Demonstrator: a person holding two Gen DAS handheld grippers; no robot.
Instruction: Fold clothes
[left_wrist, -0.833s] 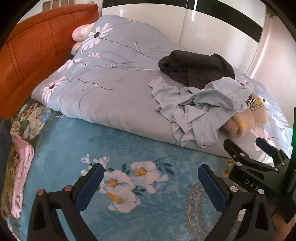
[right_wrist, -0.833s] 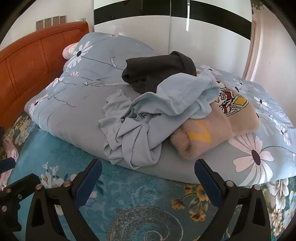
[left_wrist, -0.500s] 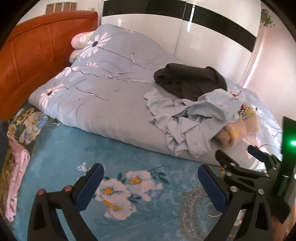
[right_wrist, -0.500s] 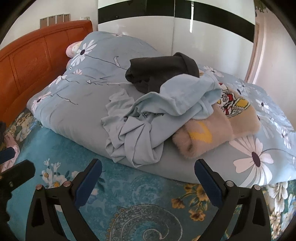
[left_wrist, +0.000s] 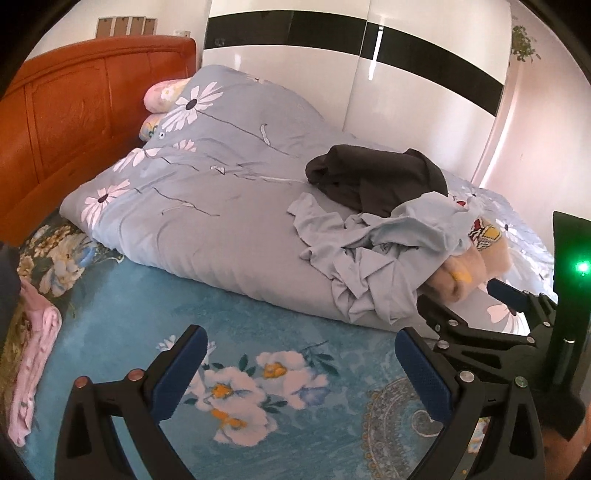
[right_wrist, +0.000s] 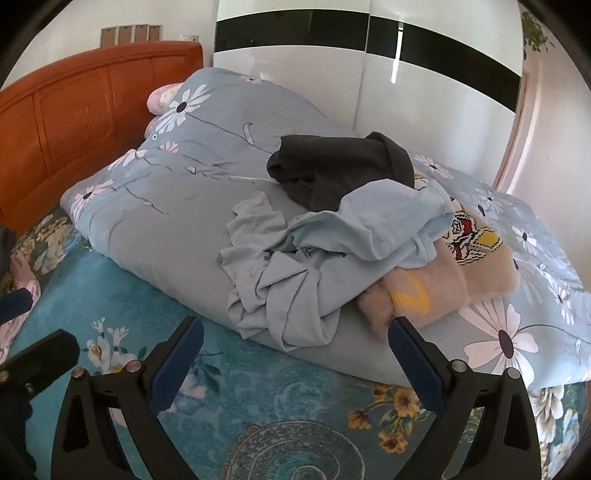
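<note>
1. Three garments heaped on the folded quilt (right_wrist: 177, 229), far side of the bed: light blue shirt (right_wrist: 332, 243) crumpled in front, dark garment (right_wrist: 343, 166) behind it, fuzzy beige sweater (right_wrist: 443, 284) partly under the blue one
2. Left gripper (left_wrist: 299, 373): jaws wide, nothing between them, over the floral bedspread (left_wrist: 147, 314), well short of the heap. Right gripper (right_wrist: 295, 354): jaws wide, empty, lined up near the low hanging edge of the blue shirt
3. Blue shirt looks thin, light, limp; it will drape and slide, not hold shape. Layers are bunched, so a deep pinch may catch two plies
4. Best hold, by my reading: a free hem or sleeve edge at the left front of the heap, one ply, then lift clear
5. Sweater looks thicker, plush, heavier; likely drags if the shirt snags on it
6. Pink cloth (left_wrist: 33, 373) lies at the bedspread's left edge, apart from the heap
</note>
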